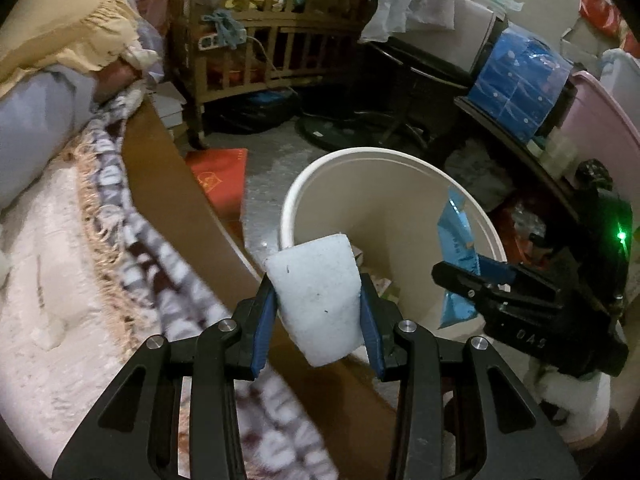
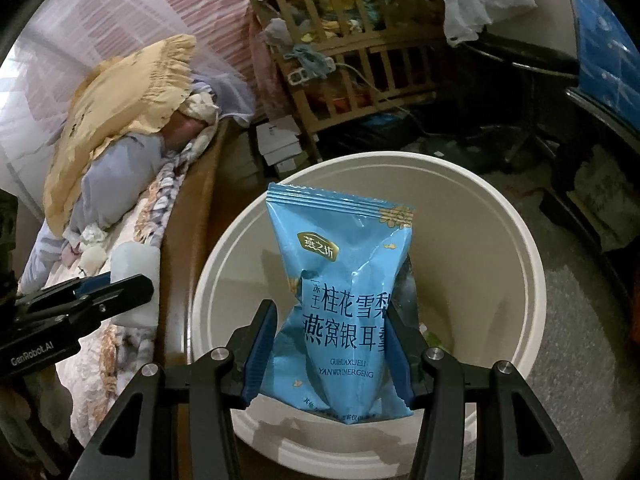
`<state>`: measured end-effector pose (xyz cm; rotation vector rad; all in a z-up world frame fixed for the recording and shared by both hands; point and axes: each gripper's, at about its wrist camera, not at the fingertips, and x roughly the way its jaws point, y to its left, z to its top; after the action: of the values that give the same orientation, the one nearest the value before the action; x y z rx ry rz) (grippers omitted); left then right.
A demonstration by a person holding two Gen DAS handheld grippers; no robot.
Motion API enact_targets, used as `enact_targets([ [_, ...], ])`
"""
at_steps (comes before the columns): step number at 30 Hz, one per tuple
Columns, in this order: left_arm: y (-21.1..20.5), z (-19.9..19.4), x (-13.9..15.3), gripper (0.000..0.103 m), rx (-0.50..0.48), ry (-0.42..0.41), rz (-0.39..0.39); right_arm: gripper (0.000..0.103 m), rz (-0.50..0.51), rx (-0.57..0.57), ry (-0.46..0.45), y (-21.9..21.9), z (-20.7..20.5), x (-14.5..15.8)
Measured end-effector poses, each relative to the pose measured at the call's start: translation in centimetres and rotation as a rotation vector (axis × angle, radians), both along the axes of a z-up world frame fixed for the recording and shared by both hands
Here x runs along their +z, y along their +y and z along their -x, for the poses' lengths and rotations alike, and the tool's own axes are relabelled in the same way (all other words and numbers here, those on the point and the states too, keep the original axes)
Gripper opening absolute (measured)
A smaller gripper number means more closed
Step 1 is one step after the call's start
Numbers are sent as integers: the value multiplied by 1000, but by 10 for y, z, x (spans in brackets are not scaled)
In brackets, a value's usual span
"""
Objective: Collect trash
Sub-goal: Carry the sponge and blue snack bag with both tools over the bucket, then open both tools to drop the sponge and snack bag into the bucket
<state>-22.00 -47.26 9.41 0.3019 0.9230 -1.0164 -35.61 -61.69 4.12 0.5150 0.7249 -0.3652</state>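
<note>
White foam, a soft block (image 1: 320,304), was squeezed between the partly closed jaws of the left gripper (image 1: 318,326), above the near rim of the cream bin (image 1: 384,160). Beside the bin, a bed edge (image 1: 176,184) was seen. A blue snack packet (image 2: 340,300) was pinched by the right gripper (image 2: 328,354), jaws part way open, right over the bin's mouth.

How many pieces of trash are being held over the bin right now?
2: a white foam block at the near rim, and a blue snack packet above the opening. More lies inside, partly hidden.
</note>
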Motion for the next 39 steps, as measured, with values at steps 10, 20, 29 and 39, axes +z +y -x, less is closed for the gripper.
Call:
enact_targets([
  [10, -19, -2, -6, 44, -34, 30, 25, 51, -28, -34, -6, -12, -1, -6],
  [20, -15, -11, -10, 57, -26, 75, 39, 54, -38, -66, -6, -16, -3, -7],
  [29, -16, -15, -11, 62, -39, 141, 63, 73, -19, -78, -46, -16, 1, 0],
  [39, 1, -18, -6, 65, -8, 93, 36, 73, -15, -57, -36, -12, -2, -1],
])
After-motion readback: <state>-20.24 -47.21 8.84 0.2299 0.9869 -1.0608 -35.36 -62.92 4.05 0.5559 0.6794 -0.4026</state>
